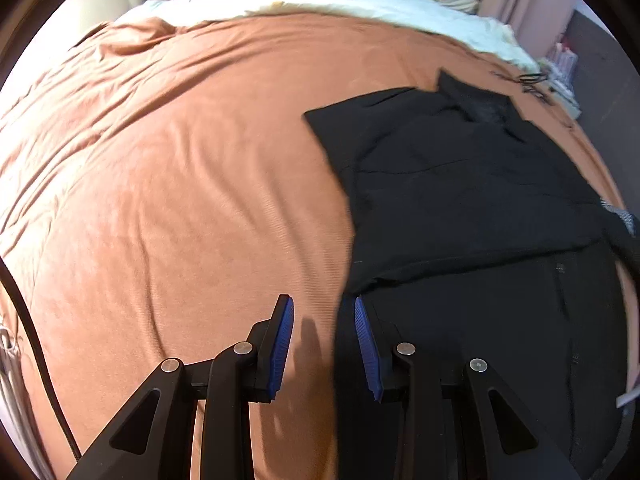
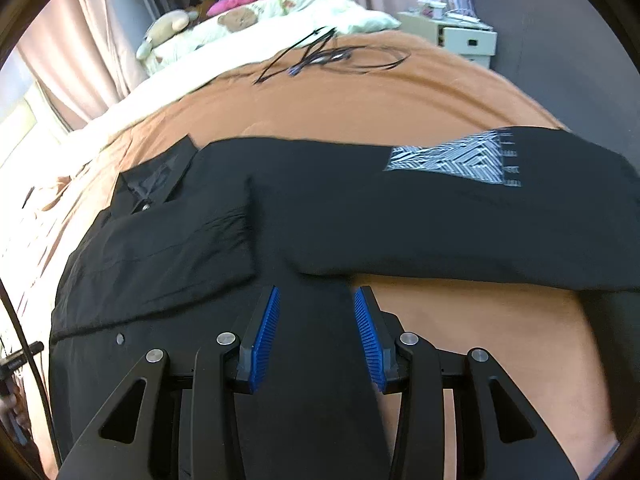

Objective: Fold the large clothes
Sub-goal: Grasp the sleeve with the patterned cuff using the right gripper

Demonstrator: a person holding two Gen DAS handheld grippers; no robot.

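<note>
Left gripper: jaws parted, nothing clamped, held over the shirt's left edge at 6 o'clock. Right gripper: jaws parted, nothing grasped, black cloth seen below the gap. Shirt: black, laid flat on the orange bedspread, one sleeve folded across toward 3 o'clock. Cables are noted at 12 o'clock, pillows beyond.
</note>
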